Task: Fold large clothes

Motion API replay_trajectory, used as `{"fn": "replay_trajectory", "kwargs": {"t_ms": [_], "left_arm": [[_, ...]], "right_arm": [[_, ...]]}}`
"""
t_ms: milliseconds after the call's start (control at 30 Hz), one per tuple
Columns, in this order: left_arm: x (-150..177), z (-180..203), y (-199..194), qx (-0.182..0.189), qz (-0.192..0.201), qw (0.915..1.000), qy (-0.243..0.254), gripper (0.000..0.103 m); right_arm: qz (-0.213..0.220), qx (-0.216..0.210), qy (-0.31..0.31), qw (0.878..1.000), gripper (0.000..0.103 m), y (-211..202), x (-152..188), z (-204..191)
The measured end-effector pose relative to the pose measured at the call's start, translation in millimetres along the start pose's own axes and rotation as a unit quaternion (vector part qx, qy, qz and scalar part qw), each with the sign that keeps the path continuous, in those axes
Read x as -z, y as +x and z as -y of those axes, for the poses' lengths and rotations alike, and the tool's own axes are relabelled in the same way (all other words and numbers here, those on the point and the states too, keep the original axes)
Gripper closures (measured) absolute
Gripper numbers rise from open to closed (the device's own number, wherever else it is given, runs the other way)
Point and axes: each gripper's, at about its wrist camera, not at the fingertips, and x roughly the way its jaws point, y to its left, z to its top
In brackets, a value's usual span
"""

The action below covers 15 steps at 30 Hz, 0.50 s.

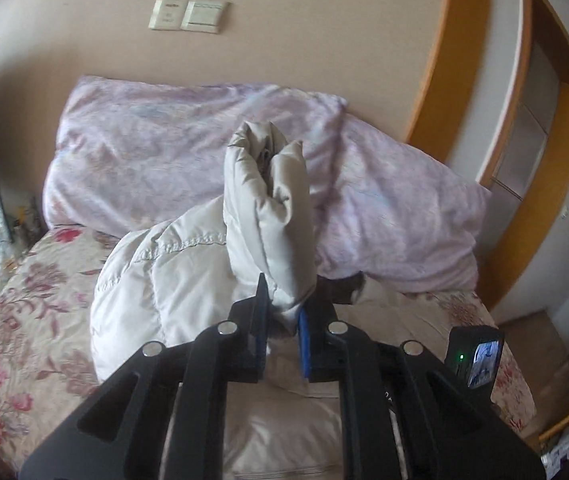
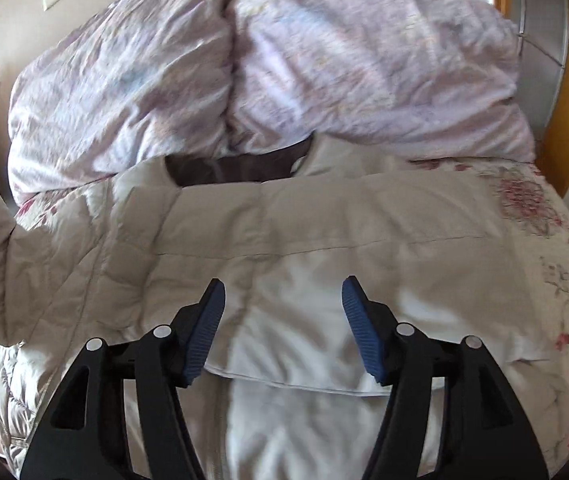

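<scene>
My left gripper [image 1: 284,316] pinches the jacket's sleeve [image 1: 268,200] at frame centre, while my right gripper [image 2: 282,324] hangs wide and empty over the jacket [image 2: 304,220] spread on the bed [image 2: 544,208]. The bite looks thin, perhaps only the cuff, so the puffy sleeve could slip out mid-fold.

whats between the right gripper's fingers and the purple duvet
Only the beige jacket, spread flat on the bed, with its dark collar lining just before the duvet. The right wrist view shows it; the right gripper is open, empty.
</scene>
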Motion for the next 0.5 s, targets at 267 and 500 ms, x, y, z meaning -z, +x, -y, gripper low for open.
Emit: {"fn": "replay_trajectory", "kwargs": {"t_ms": [267,500], "left_arm": [[64.2,86.6,90.0,0.066,-0.116,0.9890,0.065,0.084],[98.4,97.9,87.5,0.123,-0.138,0.9780,0.097,0.030]], "right_arm": [[0.023,0.059,0.053,0.997,0.039,-19.9,4.5,79.8],[0.034,0.056,0.058,0.996,0.039,-29.9,5.1,94.5]]}}
